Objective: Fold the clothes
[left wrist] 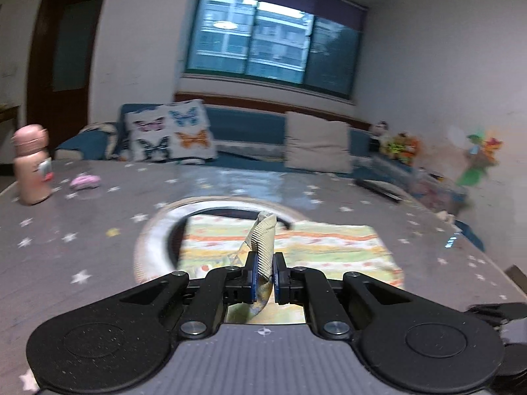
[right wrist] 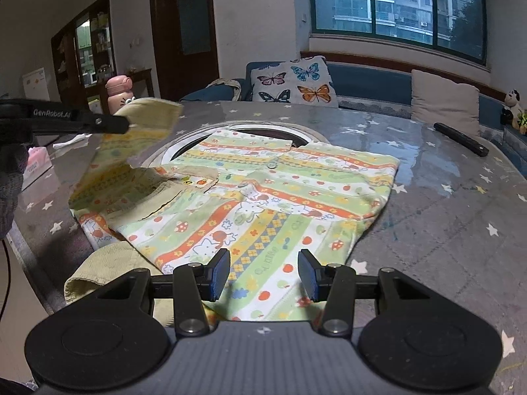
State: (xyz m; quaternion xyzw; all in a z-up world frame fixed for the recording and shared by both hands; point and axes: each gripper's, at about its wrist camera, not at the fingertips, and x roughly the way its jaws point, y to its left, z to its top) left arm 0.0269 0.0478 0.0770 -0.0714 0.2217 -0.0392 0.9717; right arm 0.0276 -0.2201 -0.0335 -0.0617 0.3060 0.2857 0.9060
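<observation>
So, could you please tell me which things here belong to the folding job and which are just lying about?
Job:
- patterned shirt
- its ribbed cuff, pinched by the left gripper
- right gripper, open over the hem

Lying about:
- pink bottle
- black remote
- butterfly pillow

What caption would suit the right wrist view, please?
Open right gripper hovers over patterned shirt; left gripper lifts its cuff.

"GenRobot.AI" on left gripper (right wrist: 126, 124) arm; "G.L KIKO" printed on shirt (right wrist: 273, 197).
</observation>
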